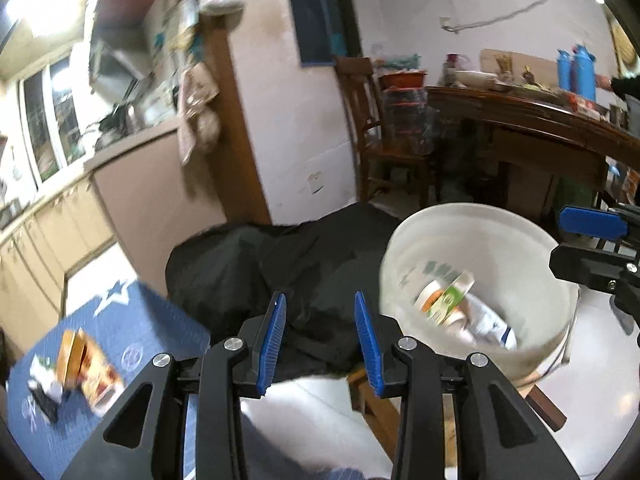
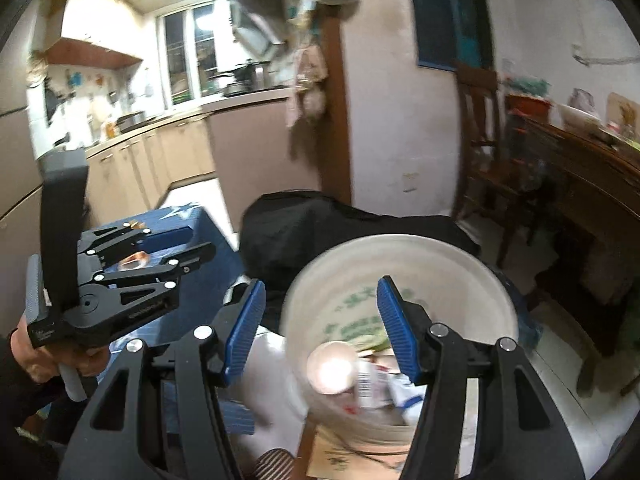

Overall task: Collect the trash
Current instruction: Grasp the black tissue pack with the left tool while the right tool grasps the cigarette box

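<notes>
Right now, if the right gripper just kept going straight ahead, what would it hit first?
Most likely the white bucket: the right gripper, open and empty, points over its near rim toward the trash inside. Depth is blurry, so that is a guess.

White bucket point(image 1: 480, 232) — green print; blue star-patterned mat point(image 1: 120, 312); black bag point(image 1: 280, 260).

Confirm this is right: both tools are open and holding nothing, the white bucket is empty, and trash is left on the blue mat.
Not quite: the white bucket is not empty. The left wrist view shows a green-and-white carton and other wrappers inside it. The rest holds: the left tool and right tool are open and hold nothing, and the orange boxes lie on the blue mat.
</notes>
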### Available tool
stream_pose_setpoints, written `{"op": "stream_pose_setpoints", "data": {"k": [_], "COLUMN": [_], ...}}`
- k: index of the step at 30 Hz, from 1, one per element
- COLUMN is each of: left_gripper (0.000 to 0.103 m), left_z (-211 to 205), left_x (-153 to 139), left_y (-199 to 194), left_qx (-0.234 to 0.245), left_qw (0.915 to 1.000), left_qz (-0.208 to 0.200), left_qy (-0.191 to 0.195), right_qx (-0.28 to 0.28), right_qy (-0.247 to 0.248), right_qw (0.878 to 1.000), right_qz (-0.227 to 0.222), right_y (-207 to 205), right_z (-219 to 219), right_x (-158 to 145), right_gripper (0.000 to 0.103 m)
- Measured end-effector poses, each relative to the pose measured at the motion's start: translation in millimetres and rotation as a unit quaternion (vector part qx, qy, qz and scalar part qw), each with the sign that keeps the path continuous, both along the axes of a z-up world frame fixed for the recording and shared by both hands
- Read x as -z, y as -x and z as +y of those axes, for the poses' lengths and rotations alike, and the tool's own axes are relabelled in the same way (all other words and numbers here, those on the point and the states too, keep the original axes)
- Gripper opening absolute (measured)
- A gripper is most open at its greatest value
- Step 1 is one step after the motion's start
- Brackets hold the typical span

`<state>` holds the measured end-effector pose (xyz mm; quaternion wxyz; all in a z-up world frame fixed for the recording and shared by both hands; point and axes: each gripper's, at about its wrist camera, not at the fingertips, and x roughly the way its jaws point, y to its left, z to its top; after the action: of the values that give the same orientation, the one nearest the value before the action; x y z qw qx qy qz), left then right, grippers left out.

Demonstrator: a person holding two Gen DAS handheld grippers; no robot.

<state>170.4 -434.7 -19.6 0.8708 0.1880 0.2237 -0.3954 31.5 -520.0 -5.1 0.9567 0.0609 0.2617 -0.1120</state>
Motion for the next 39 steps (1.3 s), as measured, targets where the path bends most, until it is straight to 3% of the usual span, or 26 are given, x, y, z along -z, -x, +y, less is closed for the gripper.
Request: {"op": "stream_pose_setpoints", "data": {"k": [4,6,10,12,17,18,20,22,24,27,33,36,39], "left_gripper": [0.043,0.050,0.058,0.060,0.066,0.071,0.071,0.076,0.076,0.076,0.076,0.076,0.076], "left_z": [53.4,78.6,157.3,203.6,313.3,329.9,357.6,368.7,366.6,361.7,364.9,366.6,370.4], "left_x": [9.0,13.7,28.6,36.9,46.7,46.0,45.0,48.0,59.0,71.1,89.9,94.6,93.9], "left_y": [-12.9,-19.2,-44.7,-63.6,-125.6,-139.5,-172.2,-200.5,-222.2,-240.3,-273.9,-281.0,-287.8], "left_qx": [-0.027,-0.041,-0.095,-0.134,-0.242,-0.249,-0.257,-0.232,-0.227,-0.222,-0.212,-0.212,-0.203], "left_qw": [0.9996,0.9991,0.9950,0.9896,0.9668,0.9643,0.9608,0.9665,0.9683,0.9688,0.9676,0.9660,0.9663], "left_qz": [0.007,0.007,0.026,0.047,0.078,0.087,0.103,0.111,0.097,0.092,0.127,0.141,0.156], "left_qy": [-0.004,-0.010,-0.020,-0.022,-0.026,-0.020,-0.003,-0.002,-0.041,-0.061,-0.053,-0.046,-0.028], "right_qx": [-0.039,-0.059,-0.097,-0.116,-0.158,-0.164,-0.175,-0.175,-0.183,-0.204,-0.243,-0.242,-0.240], "right_qy": [0.001,-0.011,-0.022,-0.026,-0.046,-0.053,-0.073,-0.077,-0.077,-0.064,-0.017,-0.004,-0.026], "right_qw": [0.999,0.998,0.994,0.992,0.985,0.984,0.980,0.980,0.978,0.975,0.963,0.959,0.954], "right_qz": [0.010,0.019,0.037,0.047,0.052,0.052,0.053,0.054,0.056,0.066,0.114,0.146,0.176], "right_y": [-24.2,-39.8,-70.9,-87.6,-121.4,-126.7,-140.0,-150.0,-165.1,-190.5,-265.1,-304.2,-339.0], "right_z": [32.0,45.3,74.3,89.2,129.2,135.7,150.9,160.1,171.2,185.2,227.6,239.9,244.7], "right_x": [8.8,16.9,33.9,41.9,53.6,55.5,60.4,62.7,61.5,57.6,69.0,81.1,94.9], "right_gripper": [0.056,0.056,0.056,0.056,0.056,0.056,0.057,0.066,0.066,0.070,0.086,0.088,0.088]}}
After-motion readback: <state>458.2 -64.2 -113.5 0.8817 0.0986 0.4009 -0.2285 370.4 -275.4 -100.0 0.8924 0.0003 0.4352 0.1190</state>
